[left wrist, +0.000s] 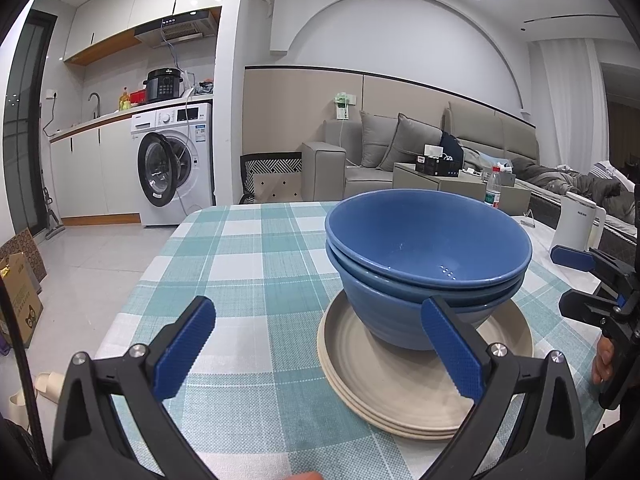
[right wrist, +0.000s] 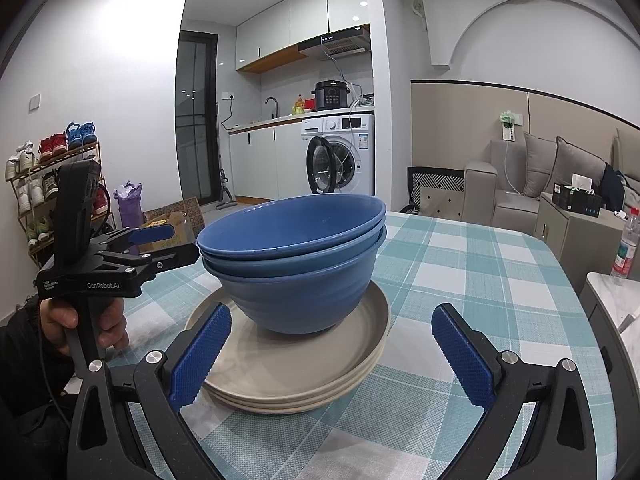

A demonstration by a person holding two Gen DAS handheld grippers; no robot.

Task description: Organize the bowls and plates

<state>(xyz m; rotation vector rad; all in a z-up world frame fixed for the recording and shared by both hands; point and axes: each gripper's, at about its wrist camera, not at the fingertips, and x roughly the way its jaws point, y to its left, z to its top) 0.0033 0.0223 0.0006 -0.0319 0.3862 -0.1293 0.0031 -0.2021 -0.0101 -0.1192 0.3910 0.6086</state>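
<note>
Blue bowls (right wrist: 294,264), nested, on stacked beige plates (right wrist: 296,372), checked desk (left wrist: 240,264). Left gripper (left wrist: 320,354), right gripper (right wrist: 332,356): jaws wide, empty.

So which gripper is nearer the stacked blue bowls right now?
Left. The left gripper has one finger overlapping the stacked blue bowls; the right gripper sits open, back at the plates' near edge.

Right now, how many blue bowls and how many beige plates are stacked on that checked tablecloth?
Blue bowls: 3, nested.
Beige plates: 3, stacked under the bowls.
Total: 6 dishes.
</note>
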